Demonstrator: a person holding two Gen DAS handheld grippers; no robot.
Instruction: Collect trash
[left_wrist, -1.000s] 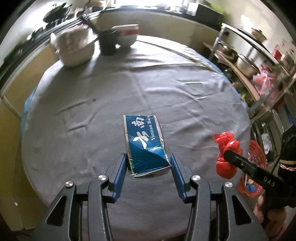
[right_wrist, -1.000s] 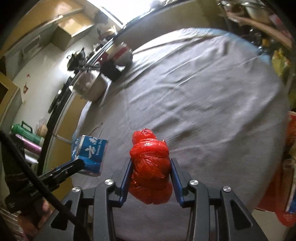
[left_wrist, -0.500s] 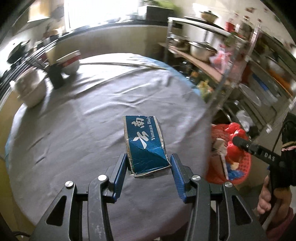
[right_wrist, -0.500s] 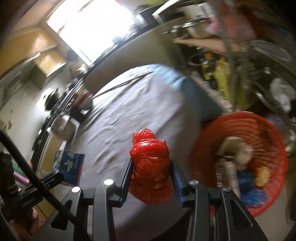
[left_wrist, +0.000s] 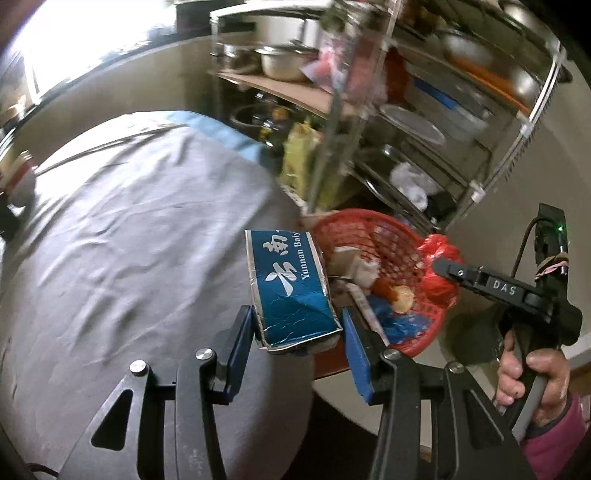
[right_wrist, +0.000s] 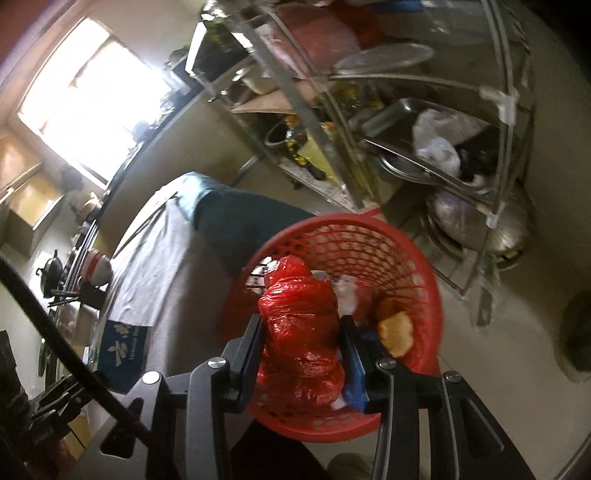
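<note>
My right gripper (right_wrist: 301, 350) is clamped on the red bag (right_wrist: 301, 332), both blue pads pressed into its crinkled sides, and I have it hanging over the red basket (right_wrist: 413, 269). In the left wrist view the same gripper (left_wrist: 441, 266) reaches in from the right with the bag (left_wrist: 439, 273) at the basket's (left_wrist: 369, 229) far rim. Inside the basket I see a yellowish lump (right_wrist: 397, 332), some blue plastic (left_wrist: 400, 323) and pale scraps.

My left gripper (left_wrist: 297, 332) grips the blue box (left_wrist: 290, 284) by its near end, the box pointing forward. It sits past the right edge of the table (left_wrist: 110, 258), partly over the basket's near rim. From the right wrist view the box (right_wrist: 123, 345) shows at the left, beside the table's (right_wrist: 159, 266) grey cloth.

Behind the basket stands a metal rack (right_wrist: 424, 122) stacked with pans and lids. A bowl (right_wrist: 98, 267) sits at the table's far edge.
</note>
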